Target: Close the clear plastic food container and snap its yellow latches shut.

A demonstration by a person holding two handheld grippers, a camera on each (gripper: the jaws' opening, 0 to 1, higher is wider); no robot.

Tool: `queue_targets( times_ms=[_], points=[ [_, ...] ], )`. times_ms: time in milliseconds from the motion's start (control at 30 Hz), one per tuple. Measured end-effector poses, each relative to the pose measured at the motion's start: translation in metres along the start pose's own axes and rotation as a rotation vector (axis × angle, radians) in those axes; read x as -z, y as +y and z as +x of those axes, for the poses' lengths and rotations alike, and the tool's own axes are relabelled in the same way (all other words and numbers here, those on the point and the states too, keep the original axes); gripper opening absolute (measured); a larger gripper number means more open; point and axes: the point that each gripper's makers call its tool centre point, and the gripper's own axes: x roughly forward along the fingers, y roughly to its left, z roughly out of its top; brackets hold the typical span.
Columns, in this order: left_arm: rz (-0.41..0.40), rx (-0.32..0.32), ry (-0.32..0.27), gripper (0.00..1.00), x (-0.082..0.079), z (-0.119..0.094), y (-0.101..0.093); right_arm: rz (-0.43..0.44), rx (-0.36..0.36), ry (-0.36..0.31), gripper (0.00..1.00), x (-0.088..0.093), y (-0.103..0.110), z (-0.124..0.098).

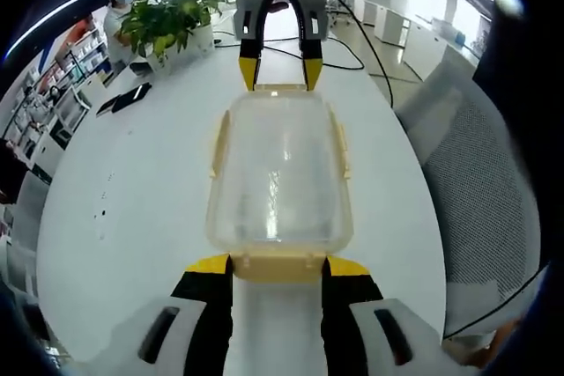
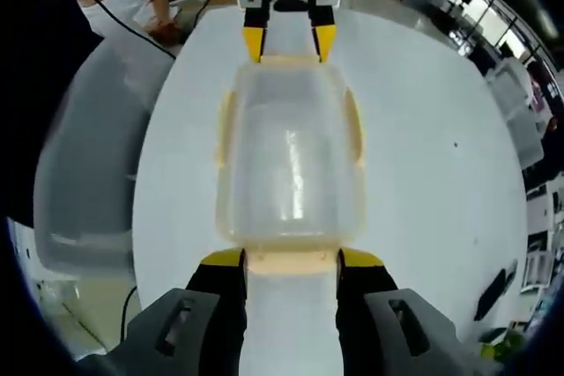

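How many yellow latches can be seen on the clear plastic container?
4 on the clear plastic food container: one short-end yellow latch between the left gripper jaws, one at the right gripper, one along each long side.

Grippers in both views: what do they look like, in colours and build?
Both match: the left gripper and right gripper have black jaws with yellow tips on pale grey bodies with dark slots. Seen in the left gripper view, the right gripper's white housing carries a green light.

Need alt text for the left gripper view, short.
A clear plastic food container with yellow latches lies on a white table, between the left hand-held gripper at its near end and the right hand-held gripper opposite. A potted plant stands behind.
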Motion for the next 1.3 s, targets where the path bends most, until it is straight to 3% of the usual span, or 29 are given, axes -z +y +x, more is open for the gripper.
queue_targets(
  times_ms=[867, 1300],
  points=[
    [-0.005, 0.030, -0.007, 0.33, -0.012, 0.032, 0.002, 0.013, -0.028, 0.036, 0.36, 0.032, -0.004, 0.012],
    [-0.014, 0.033, -0.003, 0.33, -0.010, 0.036, 0.000, 0.013, -0.041, 0.046, 0.36, 0.035, -0.005, 0.017]
  ],
)
